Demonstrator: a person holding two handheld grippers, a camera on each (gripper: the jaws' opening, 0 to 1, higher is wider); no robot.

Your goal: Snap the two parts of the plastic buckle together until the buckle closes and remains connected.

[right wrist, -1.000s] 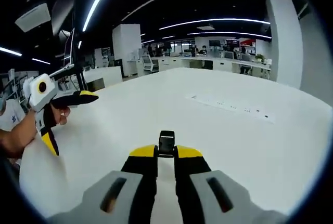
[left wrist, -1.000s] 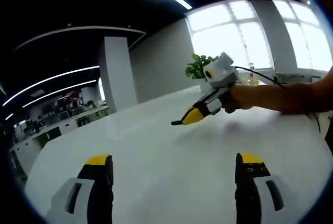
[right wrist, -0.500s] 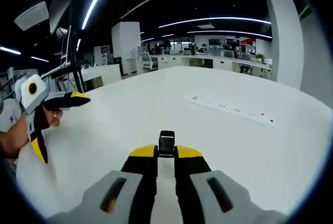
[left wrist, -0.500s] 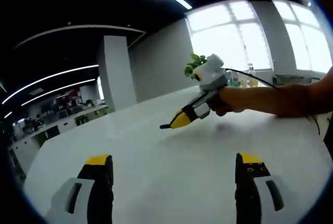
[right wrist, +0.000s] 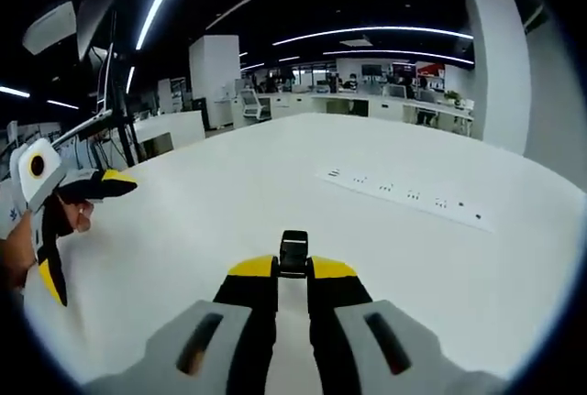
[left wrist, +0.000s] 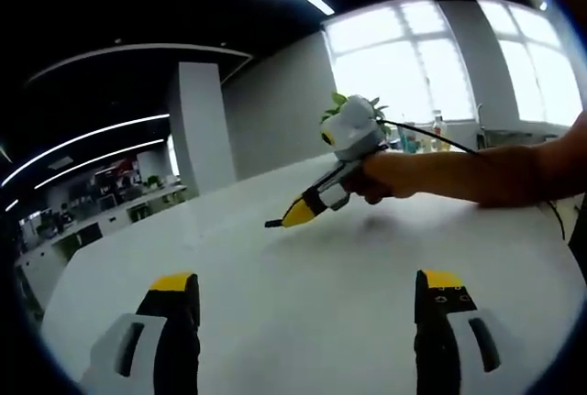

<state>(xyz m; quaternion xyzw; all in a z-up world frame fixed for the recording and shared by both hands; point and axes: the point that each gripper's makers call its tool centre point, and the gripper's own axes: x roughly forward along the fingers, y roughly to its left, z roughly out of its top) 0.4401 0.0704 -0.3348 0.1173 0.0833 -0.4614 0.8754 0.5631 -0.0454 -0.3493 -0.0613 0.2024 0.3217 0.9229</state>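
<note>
R gripper (right wrist: 293, 273): jaws pinch a black buckle part (right wrist: 293, 253) above the white table (right wrist: 413, 257). L gripper (left wrist: 307, 296): jaws spread wide, nothing between. Far right in left gripper view, a hand (left wrist: 390, 178) holds the R gripper.

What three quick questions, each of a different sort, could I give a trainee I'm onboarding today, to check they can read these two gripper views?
1. True or false: the right gripper is shut on the small black plastic buckle piece.
2. Multiple choice: how do the left gripper's jaws stand? A) shut on a strap B) wide apart with nothing between them C) gripping a bottle.
3. Fill in: the built-in strip of sockets lies in the white ____.

Key: 1 true; 2 B; 3 table.
</note>
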